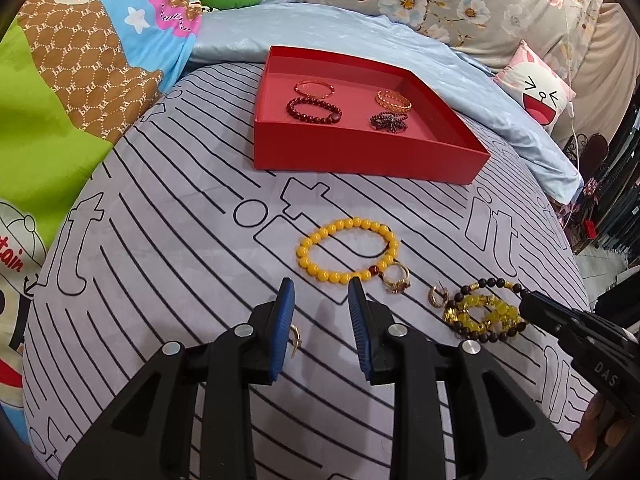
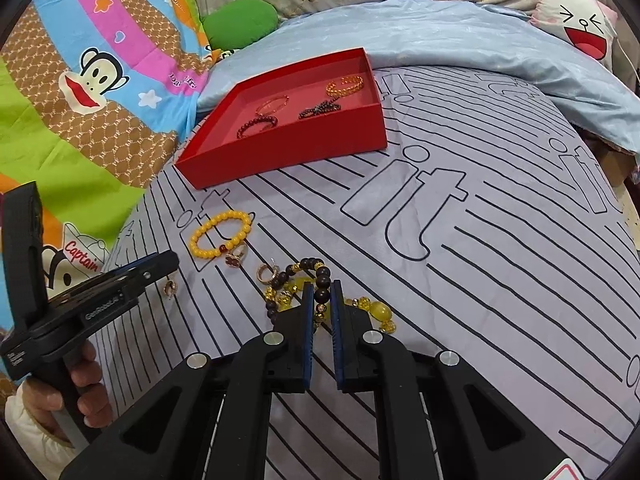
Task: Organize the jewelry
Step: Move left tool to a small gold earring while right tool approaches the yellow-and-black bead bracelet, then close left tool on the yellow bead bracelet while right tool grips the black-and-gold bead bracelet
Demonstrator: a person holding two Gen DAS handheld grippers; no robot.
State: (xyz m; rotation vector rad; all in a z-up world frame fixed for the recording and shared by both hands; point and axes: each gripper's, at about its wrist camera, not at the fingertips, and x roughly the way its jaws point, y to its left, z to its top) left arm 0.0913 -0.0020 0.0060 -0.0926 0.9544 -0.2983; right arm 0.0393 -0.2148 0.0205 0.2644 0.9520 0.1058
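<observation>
A red tray (image 1: 360, 152) (image 2: 288, 152) on the striped bedsheet holds several bracelets. A yellow bead bracelet (image 1: 344, 250) (image 2: 220, 238) lies in front of it, with a gold ring (image 1: 396, 278) (image 2: 236, 256) beside it. A small gold earring (image 1: 436, 296) (image 2: 266, 272) lies nearby, another earring (image 1: 294, 340) (image 2: 171, 288) by my left fingers. My left gripper (image 1: 320, 292) is open and empty just before the yellow bracelet. My right gripper (image 2: 322, 292) is nearly closed around a strand of the dark-and-yellow bead bracelet (image 1: 484, 312) (image 2: 320, 284) on the sheet.
A light blue quilt (image 1: 320, 36) lies behind the tray. A colourful cartoon blanket (image 1: 80, 80) is at the left. A pink cartoon pillow (image 1: 536, 84) is at the back right. The bed's edge drops off at the right.
</observation>
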